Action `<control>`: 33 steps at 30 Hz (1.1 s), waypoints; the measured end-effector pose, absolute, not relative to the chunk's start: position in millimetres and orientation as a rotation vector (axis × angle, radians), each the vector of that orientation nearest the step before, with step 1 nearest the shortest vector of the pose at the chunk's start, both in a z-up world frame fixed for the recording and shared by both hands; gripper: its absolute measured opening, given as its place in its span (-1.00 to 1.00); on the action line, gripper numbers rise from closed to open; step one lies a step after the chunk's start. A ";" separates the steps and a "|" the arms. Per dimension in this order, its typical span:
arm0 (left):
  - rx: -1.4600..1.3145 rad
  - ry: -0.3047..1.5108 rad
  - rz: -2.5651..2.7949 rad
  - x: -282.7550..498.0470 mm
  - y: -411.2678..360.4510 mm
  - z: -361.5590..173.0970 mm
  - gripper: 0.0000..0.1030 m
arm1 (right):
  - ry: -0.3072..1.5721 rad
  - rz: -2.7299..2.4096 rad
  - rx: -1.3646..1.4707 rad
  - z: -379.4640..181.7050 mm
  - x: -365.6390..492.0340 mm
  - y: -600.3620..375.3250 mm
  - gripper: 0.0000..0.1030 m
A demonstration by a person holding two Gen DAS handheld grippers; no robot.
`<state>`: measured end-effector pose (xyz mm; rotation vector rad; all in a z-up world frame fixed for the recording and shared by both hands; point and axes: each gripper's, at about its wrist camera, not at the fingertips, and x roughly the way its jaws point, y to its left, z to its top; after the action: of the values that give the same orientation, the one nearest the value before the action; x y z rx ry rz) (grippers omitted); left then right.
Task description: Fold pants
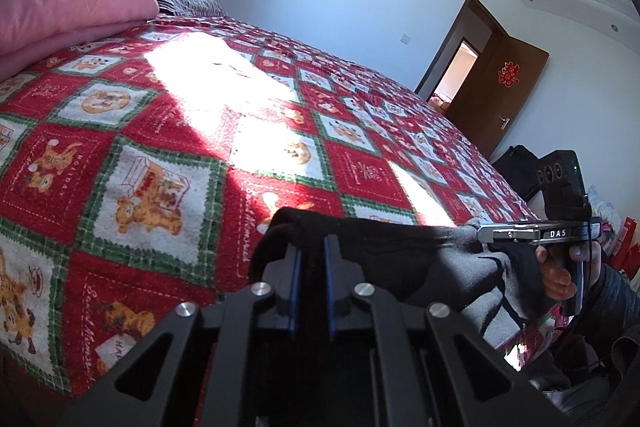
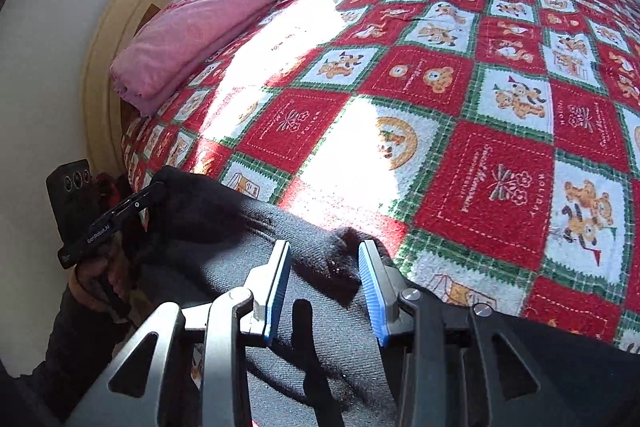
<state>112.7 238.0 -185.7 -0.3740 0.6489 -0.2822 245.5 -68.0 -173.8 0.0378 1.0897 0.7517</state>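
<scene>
The pants run under the left gripper, so the cloth it grips is hidden behind its body. Below the right gripper the pants are cut off by the frame edge. The right gripper's tips are buried in grey fabric in the left view, grip unreadable. Blanket lettering is too small to read.

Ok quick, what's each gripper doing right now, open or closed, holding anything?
Left gripper: shut on the pants.
Right gripper: open, fingers either side of the pants' edge, not clamped.
</scene>
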 end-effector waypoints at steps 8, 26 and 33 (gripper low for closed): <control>-0.401 0.627 -0.278 117.0 242.4 -183.7 -0.84 | 1.049 0.720 -0.002 -171.2 242.5 -70.6 -0.84; -0.348 0.611 -0.163 125.0 259.2 -188.4 -0.36 | 0.956 0.598 -0.069 -166.2 244.6 -78.5 -0.04; -0.361 0.525 -0.158 91.3 262.5 -165.1 -0.35 | 0.872 0.740 -0.112 -139.7 170.4 -85.0 -0.04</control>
<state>91.3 262.5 -165.1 -0.3614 0.5246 -0.1583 170.4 -85.0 -139.7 -0.1124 0.8722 0.7404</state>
